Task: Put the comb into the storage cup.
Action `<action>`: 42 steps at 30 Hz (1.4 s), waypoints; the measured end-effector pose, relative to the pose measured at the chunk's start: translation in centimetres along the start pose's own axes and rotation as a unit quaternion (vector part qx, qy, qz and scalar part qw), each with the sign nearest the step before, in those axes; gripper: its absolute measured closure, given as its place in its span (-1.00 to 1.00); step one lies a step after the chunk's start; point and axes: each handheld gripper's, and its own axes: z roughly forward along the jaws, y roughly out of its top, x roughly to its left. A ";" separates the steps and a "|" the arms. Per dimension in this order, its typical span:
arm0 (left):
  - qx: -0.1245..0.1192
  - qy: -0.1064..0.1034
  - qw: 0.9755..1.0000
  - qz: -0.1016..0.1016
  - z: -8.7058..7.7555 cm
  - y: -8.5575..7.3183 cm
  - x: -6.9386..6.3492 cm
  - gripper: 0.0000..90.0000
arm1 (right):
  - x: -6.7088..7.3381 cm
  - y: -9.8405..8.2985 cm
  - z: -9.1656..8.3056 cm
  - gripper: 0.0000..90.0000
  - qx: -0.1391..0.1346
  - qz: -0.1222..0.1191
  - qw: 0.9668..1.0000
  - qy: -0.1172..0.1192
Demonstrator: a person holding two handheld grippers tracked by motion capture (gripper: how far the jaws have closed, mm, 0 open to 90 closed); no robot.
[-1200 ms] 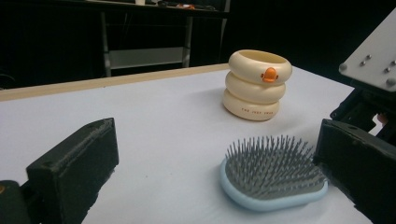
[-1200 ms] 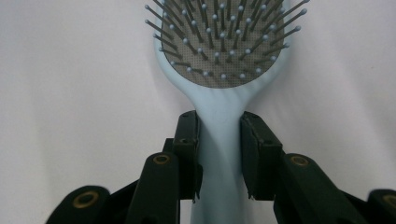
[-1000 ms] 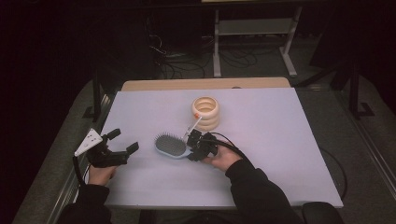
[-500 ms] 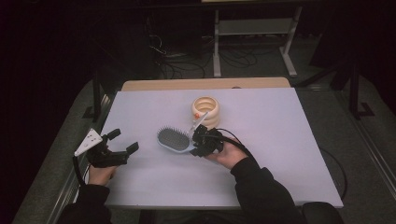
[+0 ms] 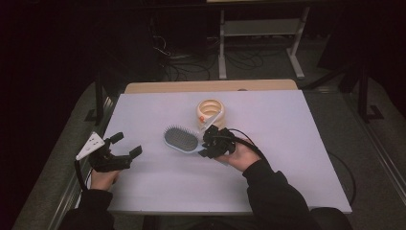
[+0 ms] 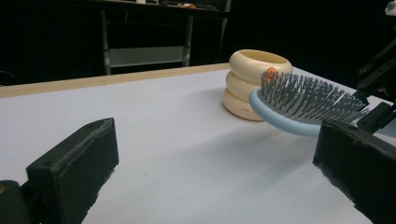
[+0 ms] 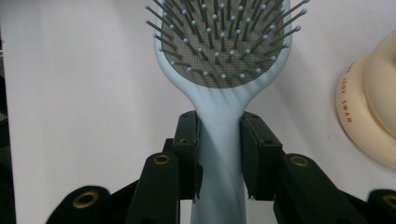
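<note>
Rings [image 5: 211,113], cream and stacked, sit at centre frame in the high view. Your right gripper [image 5: 207,143] clamps the brush [image 5: 181,138] handle just below them, head lifted off the table [image 5: 297,143]. Your left gripper [image 5: 125,144] gapes wide at lower left, holding nothing, with bare table around it.

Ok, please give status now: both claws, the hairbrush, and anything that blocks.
Right claw shut on hairbrush handle, brush lifted. Left claw open, holding nothing. Cream ring stack close behind brush head, apart from it.

Cream stacked-ring container [image 5: 211,112] on white table [image 5: 297,158]; metal shelf [image 5: 261,28] behind.
</note>
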 end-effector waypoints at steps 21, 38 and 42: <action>0.003 -0.038 0.999 -0.008 0.3 1.7 -0.9 -1.00 | -0.5 0.9 -2.5 0.52 -0.020 -0.020 1.000 -0.001; 0.026 -0.074 0.997 -0.021 1.7 4.5 -1.5 -1.00 | -0.4 2.7 -5.5 0.52 -0.039 -0.036 0.998 -0.026; 0.035 -0.082 0.996 -0.027 2.5 5.1 -1.9 -1.00 | -0.5 3.1 -5.9 0.52 -0.047 -0.036 0.998 -0.028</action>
